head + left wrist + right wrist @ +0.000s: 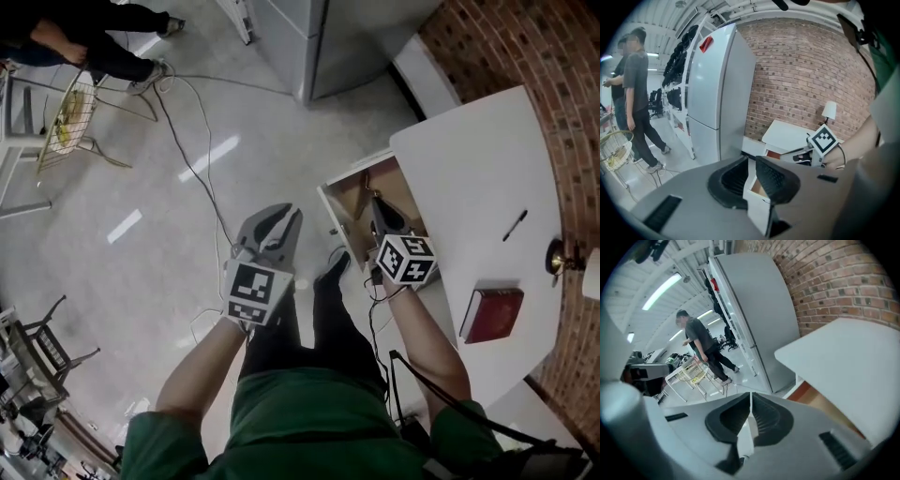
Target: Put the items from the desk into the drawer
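Pale floor (141, 187) fills my head view, with a white desk (487, 159) against the brick wall. The drawer (336, 217) stands open at its edge. A pen (514, 225) and a red book (492, 314) lie well apart on the desk. My left claw (289, 214) hangs over the floor, and my right claw (377, 204) is above the drawer.

From the left gripper view, the left claw (751, 161) is parted by a narrow gap with nothing gripped.

From the right gripper view, the right claw (750, 397) is closed tip to tip. A pale sliver lower down I cannot identify.
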A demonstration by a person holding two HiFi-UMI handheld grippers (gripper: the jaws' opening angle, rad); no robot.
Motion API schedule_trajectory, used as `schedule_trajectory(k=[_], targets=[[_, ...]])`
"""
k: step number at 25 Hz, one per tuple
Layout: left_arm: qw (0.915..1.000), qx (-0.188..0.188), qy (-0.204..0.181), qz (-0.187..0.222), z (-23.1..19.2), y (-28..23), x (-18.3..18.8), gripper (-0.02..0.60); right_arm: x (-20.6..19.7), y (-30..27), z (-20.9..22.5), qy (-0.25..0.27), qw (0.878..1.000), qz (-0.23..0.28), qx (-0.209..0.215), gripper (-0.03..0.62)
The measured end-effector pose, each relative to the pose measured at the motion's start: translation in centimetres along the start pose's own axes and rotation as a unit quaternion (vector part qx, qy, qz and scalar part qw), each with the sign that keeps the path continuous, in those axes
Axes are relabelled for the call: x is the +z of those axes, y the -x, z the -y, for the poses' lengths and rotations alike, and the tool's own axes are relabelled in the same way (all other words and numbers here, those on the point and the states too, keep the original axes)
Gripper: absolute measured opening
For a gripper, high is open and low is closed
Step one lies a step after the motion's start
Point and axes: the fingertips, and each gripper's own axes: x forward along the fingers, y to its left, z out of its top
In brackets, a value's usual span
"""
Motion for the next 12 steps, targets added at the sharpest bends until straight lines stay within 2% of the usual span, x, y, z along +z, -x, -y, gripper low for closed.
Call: schedule_trajectory(k=[7, 12], targets=[[0.9995, 0.013, 0.010, 0.027, 0.5, 3.2, 4.4, 0.048, 7.2, 5.1, -3.2, 0.050, 0.998, 0.032, 0.003, 0.005], [0.9966, 0.035, 0.014, 0.073, -0.5, 6.3, 9.5, 0.048, 13.5, 8.7, -6.8, 0.088, 0.992, 0.094, 0.017, 0.005]])
